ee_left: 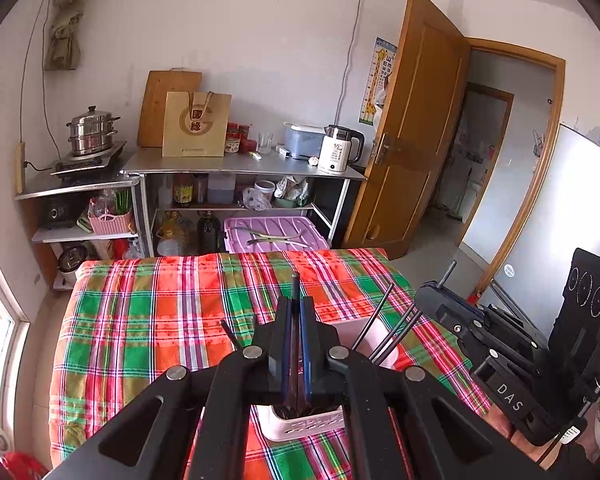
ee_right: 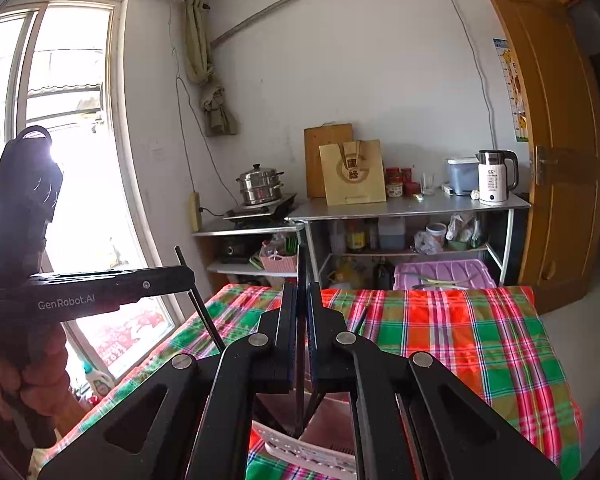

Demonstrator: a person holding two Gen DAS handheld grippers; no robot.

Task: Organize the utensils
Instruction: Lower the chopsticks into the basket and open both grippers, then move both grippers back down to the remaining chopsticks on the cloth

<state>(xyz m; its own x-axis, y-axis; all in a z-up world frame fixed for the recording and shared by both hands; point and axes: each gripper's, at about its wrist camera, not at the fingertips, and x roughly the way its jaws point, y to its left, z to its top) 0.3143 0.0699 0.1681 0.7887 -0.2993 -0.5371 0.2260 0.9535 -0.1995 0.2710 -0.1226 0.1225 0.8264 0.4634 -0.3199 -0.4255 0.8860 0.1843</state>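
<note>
So both grippers are over the table with the plaid cloth [ee_left: 140,320], and each one is clamped on a thin dark chopstick. The left gripper [ee_left: 296,308] has its jaws pinched tight on one chopstick [ee_left: 295,284], whose tip pokes out past the fingertips. The right gripper [ee_right: 302,300] is the same deal, jaws squeezed on a dark stick [ee_right: 300,264] that runs up between them and down toward the holder.

The task thing is the white utensil holder [ee_left: 300,426], sitting on the cloth right under the left gripper's nose. From the left wrist I see a dark bundle of chopsticks in the near compartment, and a few more chopsticks [ee_left: 396,332] leaning out of the far compartment toward the right. From the right wrist I only catch the holder's slotted rim, low in the frame.

Crowding-wise: my own linkage arms block most of the holder in both views. The two grippers are near each other, each showing at the edge of the other's view, and the leaning sticks stand between them.

Further back, well clear: a metal shelf unit [ee_left: 244,166] with a kettle [ee_left: 338,150], a paper bag [ee_left: 196,124], a steamer pot [ee_left: 92,130] and a purple bin [ee_left: 274,234] just behind the table. Open wooden door [ee_left: 416,120] off to the right.
</note>
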